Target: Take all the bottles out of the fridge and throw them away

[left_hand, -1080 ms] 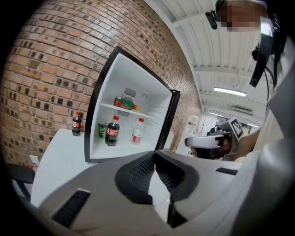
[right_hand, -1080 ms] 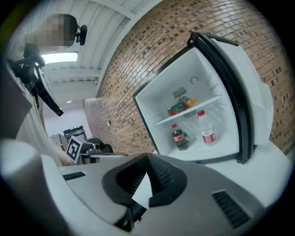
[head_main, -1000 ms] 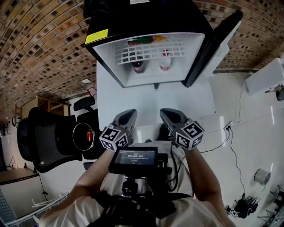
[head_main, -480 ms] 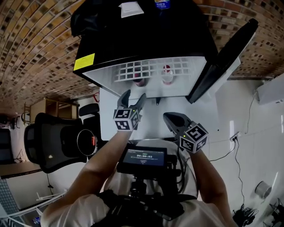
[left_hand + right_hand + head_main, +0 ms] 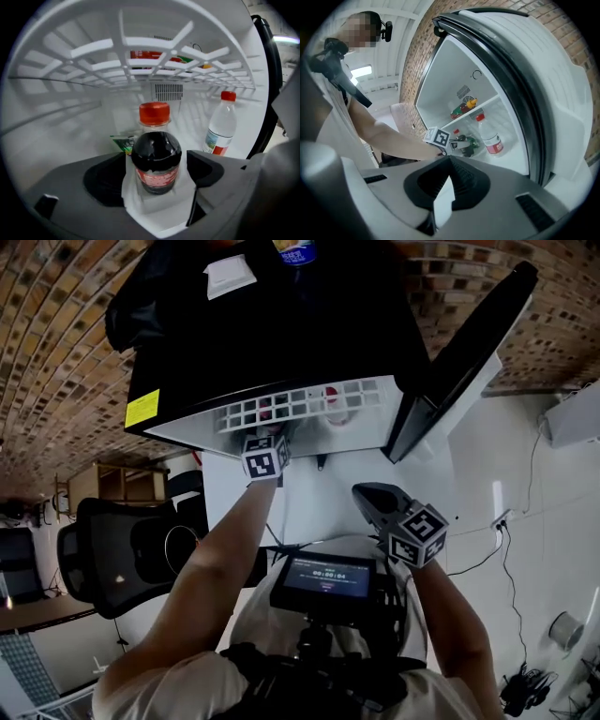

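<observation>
My left gripper (image 5: 156, 174) reaches into the open fridge (image 5: 281, 343) under its white wire shelf (image 5: 154, 51). Its jaws have just been opening and stand open on either side of a dark cola bottle (image 5: 156, 159) with a red cap, pads clear of it. A clear bottle (image 5: 220, 127) with a red cap stands further right. In the head view only the left gripper's marker cube (image 5: 265, 457) shows at the shelf edge. My right gripper (image 5: 367, 495) hangs shut and empty in front of the fridge. In the right gripper view, its tips (image 5: 449, 161) point at the clear bottle (image 5: 490, 138).
The fridge door (image 5: 469, 343) stands open on the right. A green packet (image 5: 123, 143) lies behind the cola bottle, and red and green items (image 5: 463, 108) sit on the upper shelf. A black office chair (image 5: 103, 554) is on the left, and cables (image 5: 497, 521) cross the white floor on the right.
My left gripper went from in front of my chest forward into the fridge under the shelf, and its jaws opened around the cola bottle. The right gripper drifted slightly forward, still shut.
</observation>
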